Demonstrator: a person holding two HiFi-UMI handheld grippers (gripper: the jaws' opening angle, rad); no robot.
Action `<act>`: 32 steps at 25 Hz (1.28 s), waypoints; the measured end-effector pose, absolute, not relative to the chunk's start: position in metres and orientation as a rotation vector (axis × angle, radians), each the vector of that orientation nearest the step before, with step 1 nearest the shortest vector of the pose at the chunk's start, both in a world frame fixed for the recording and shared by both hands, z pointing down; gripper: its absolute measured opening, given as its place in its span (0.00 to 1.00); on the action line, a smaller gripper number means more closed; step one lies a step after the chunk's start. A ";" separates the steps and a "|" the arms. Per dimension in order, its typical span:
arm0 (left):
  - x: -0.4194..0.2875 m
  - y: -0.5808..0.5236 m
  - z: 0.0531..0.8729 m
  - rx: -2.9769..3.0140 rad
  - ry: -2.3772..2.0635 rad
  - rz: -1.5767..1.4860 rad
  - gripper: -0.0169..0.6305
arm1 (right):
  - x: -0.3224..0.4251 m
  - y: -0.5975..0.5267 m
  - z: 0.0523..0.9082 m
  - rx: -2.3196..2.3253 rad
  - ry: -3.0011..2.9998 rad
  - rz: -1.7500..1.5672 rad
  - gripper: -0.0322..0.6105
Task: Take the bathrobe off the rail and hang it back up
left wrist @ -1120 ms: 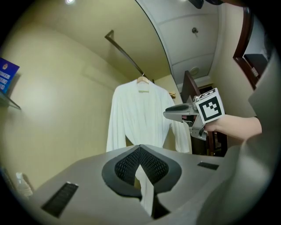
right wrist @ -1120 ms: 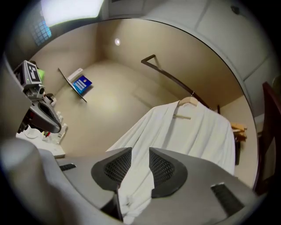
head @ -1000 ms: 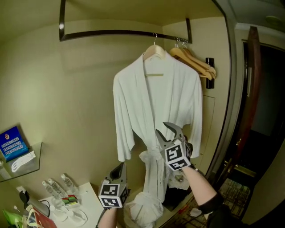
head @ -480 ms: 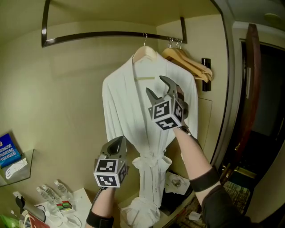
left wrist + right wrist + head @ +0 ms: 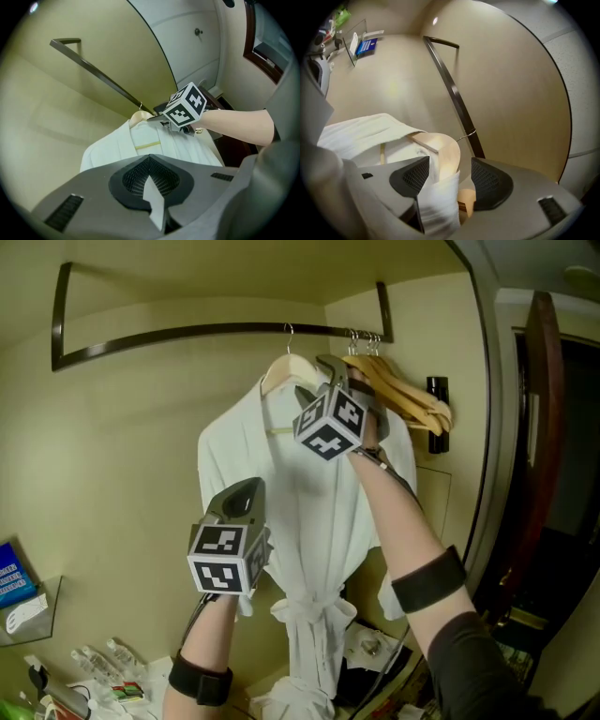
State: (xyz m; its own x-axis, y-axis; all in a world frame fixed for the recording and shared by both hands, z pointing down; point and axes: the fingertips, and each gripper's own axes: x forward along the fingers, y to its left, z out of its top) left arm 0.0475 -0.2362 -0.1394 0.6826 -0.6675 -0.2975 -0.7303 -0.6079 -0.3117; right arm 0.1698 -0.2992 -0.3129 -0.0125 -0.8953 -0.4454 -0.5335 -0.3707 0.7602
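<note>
- White bathrobe (image 5: 314, 521) at the centre of the head view, on a pale wooden hanger (image 5: 278, 373) hooked over the dark rail (image 5: 187, 333) along the top of the frame.
- Collar open in a V, sleeves slack at both sides, belt knotted at the waist, hem bunched at the bottom edge.
- Right gripper (image 5: 314, 376) up at the collar, upper centre: jaws apart, just been opening, hanger shoulder and a fold of collar between them, no clamp.
- Left gripper (image 5: 246, 491) left of centre, in front of the left sleeve: jaws together, nothing between.
- Spare hangers (image 5: 408, 395), bare wood, at the rail's right end.
- Plain beige wall (image 5: 122, 456) behind; dark door frame (image 5: 539, 427) at the right edge.
- Blue card (image 5: 13, 574) and small bottles (image 5: 103, 657) at the lower left.
</note>
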 end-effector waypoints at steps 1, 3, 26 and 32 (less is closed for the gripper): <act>0.050 -0.240 -0.144 -2.471 1.094 0.211 0.03 | 0.170 -0.305 -0.317 1.886 -1.488 -1.336 0.51; 0.054 -0.247 -0.147 -2.451 1.100 0.211 0.03 | 0.170 -0.315 -0.324 1.859 -1.504 -1.319 0.51; 0.049 -0.268 -0.125 -2.494 1.146 0.202 0.03 | 0.168 -0.346 -0.333 1.826 -1.390 -1.420 0.38; 0.034 -0.271 -0.122 -2.485 1.183 0.199 0.03 | 0.163 -0.339 -0.341 1.847 -1.361 -1.462 0.38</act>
